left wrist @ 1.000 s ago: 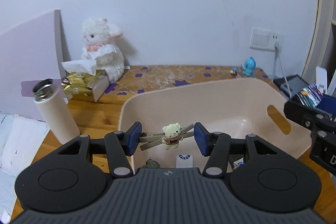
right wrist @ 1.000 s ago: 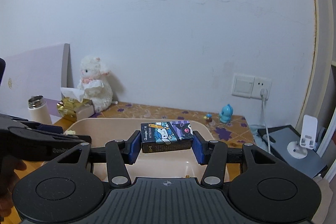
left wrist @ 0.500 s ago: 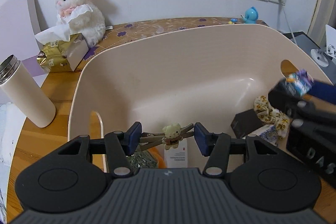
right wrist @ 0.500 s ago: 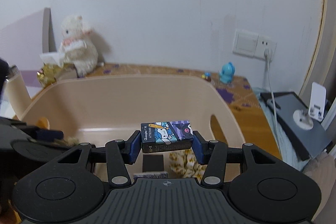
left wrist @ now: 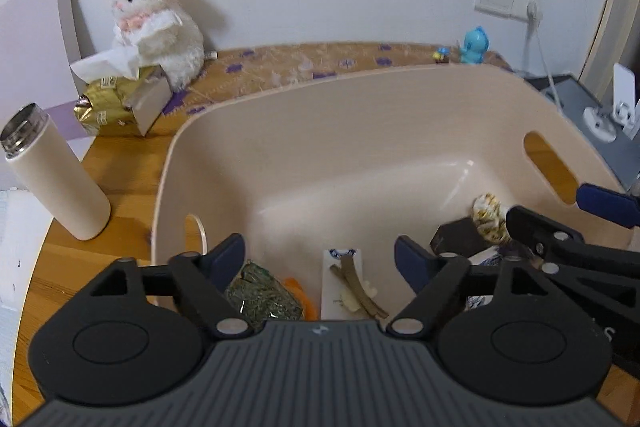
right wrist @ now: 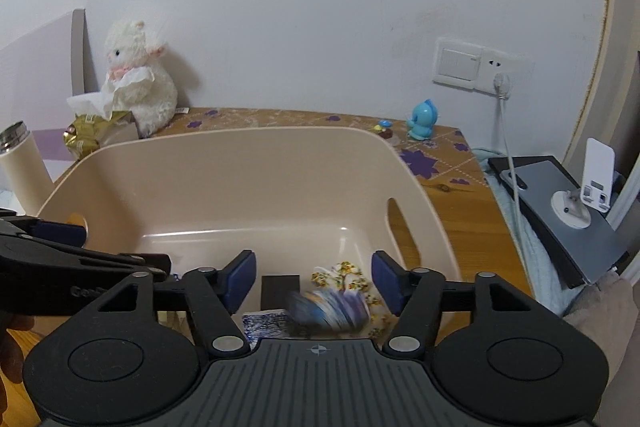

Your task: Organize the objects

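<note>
Below your left claw, spread wide, the hair clip with its pale bear charm lies flat on a white card in the beige bin. Beneath your right claw, also spread, the blue-and-purple cartoon box shows only as a blur over the bin floor.
</note>
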Demonstrator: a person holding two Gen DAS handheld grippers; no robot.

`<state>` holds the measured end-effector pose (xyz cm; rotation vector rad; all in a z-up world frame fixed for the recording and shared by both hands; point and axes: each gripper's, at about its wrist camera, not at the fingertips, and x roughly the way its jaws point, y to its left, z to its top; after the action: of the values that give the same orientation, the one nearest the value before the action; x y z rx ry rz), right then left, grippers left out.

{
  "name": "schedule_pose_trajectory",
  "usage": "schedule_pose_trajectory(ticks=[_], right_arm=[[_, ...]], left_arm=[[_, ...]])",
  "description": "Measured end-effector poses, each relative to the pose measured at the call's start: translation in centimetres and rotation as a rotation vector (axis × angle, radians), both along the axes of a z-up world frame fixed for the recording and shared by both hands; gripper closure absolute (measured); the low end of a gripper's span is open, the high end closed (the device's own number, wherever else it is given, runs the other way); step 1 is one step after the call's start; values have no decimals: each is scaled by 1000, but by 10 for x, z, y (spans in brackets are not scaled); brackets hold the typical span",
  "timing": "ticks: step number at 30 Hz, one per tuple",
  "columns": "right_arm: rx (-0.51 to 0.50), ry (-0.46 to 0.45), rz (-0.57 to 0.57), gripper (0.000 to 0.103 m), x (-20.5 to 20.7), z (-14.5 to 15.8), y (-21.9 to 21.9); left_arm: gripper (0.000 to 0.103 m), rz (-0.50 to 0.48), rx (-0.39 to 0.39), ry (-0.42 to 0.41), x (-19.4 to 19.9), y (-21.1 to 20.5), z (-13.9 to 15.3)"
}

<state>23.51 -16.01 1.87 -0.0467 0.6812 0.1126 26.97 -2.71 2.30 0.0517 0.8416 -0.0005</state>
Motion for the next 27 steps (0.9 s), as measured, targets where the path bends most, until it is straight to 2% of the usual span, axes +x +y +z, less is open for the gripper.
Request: schedule_pose_trajectory(ticks=[3, 17, 27], right_arm=[[-5, -16, -16, 29, -8, 8, -2], [6, -62, -54, 18, -51, 36, -12], [14, -94, -49, 18, -89, 44, -13]], left_arm=[[16, -4, -31, -17, -5, 4, 9], [13, -1, -17, -74, -51, 10, 39], [10, -9, -21, -150, -104, 20, 62]])
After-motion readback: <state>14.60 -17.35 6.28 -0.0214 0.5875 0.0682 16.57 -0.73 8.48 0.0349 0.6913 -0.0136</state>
